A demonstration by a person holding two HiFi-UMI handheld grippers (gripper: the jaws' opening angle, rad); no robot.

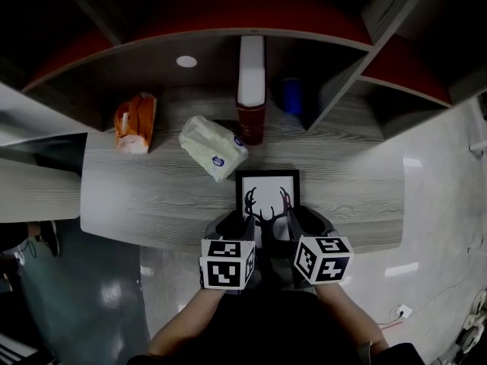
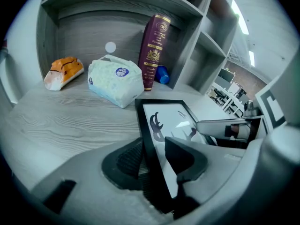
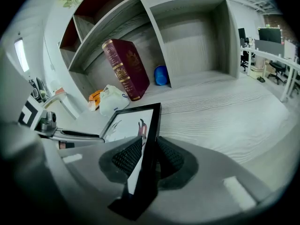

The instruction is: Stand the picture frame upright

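Far left on the table (image 1: 144, 204), well clear of my work, lies an orange packet (image 1: 135, 122), and next to it a white tissue pack (image 1: 213, 147). Then comes my left gripper (image 2: 154, 161): its jaws are clamped on the left rail of the frame (image 1: 266, 196), one ribbed pad against the outer edge and the other over the glass, close to the near corner. Behind, a dark red book (image 1: 251, 90) stands in the shelf, just beyond the frame's far edge. The frame itself, black with an antlered deer print, lies face up or nearly so at the front of the table, its near edge by the table's lip, between my two grippers. A small blue thing (image 1: 291, 93) sits back in the shelf; I cannot tell what it is. At the right, my right gripper (image 3: 149, 156) pinches the frame's right rail between both pads, again near the bottom corner. As I judge it, the grasp is made and the raising has yet to come. Next I should swing the far edge up, both hands turning together so the frame does not twist. Its foot should stay back from the table's lip. Whether a back stand is there to prop it, I cannot see.
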